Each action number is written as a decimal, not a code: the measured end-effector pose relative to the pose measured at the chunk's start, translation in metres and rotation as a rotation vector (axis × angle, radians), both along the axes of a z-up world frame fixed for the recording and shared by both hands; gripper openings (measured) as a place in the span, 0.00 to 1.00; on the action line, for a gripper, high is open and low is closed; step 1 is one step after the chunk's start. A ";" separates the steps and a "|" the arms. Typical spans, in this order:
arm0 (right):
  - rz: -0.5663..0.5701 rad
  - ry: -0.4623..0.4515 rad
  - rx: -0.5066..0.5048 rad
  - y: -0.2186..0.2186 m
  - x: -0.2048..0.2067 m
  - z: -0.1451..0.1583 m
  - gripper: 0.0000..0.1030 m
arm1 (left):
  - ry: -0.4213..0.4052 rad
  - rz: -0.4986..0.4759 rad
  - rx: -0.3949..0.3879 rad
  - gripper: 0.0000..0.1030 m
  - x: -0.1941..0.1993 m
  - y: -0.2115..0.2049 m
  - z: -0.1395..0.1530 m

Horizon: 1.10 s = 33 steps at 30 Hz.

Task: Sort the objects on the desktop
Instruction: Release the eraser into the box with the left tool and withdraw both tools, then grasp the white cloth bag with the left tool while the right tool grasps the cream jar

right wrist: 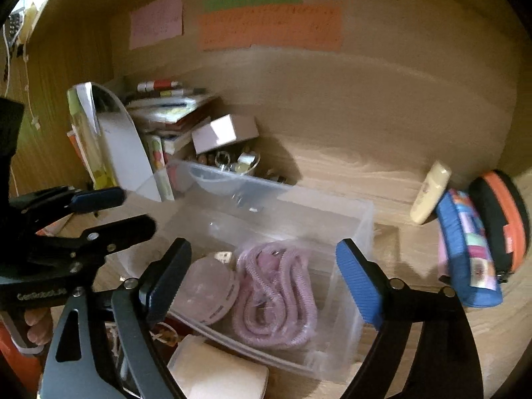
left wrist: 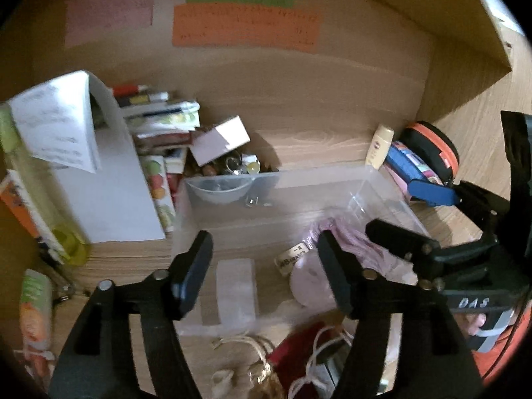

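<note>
Pink cord (right wrist: pixel 276 294) lies in the clear bin (right wrist: pixel 352 219), seemingly just beyond the spread, empty right claw (right wrist: pixel 262 286).

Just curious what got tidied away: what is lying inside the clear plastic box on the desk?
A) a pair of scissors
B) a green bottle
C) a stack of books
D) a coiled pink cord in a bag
D: the right wrist view shows a coiled pink cord inside the clear box.

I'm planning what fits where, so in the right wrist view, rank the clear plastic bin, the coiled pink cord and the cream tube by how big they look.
1. clear plastic bin
2. coiled pink cord, lying inside the bin
3. cream tube, which stands farther from the camera, so it may look smaller than it is
</note>
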State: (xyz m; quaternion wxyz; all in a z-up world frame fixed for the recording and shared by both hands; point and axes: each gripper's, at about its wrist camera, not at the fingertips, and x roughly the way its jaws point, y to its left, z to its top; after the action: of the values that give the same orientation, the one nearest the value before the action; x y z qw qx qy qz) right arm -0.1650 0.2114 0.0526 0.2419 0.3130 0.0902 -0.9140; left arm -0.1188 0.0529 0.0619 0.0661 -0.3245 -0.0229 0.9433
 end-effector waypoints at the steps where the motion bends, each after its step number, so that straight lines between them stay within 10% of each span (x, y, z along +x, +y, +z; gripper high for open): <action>1: -0.005 0.010 0.002 0.001 0.003 0.003 0.85 | 0.010 0.001 -0.002 0.73 0.005 -0.001 0.003; 7: -0.036 0.067 -0.020 0.014 0.036 0.024 0.99 | 0.078 0.037 -0.029 0.92 0.040 -0.005 0.025; 17: -0.117 0.089 -0.052 0.042 0.089 0.029 1.00 | 0.087 0.075 -0.007 0.96 0.088 -0.018 0.028; 33: -0.191 -0.036 -0.030 0.071 0.124 -0.030 1.00 | -0.101 -0.004 0.064 0.96 0.121 -0.002 -0.037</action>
State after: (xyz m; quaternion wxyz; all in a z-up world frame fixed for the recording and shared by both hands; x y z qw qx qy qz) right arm -0.0411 0.2825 0.0229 0.1600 0.3328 0.0418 -0.9284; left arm 0.0019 0.0509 0.0245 0.0773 -0.3694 -0.0559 0.9244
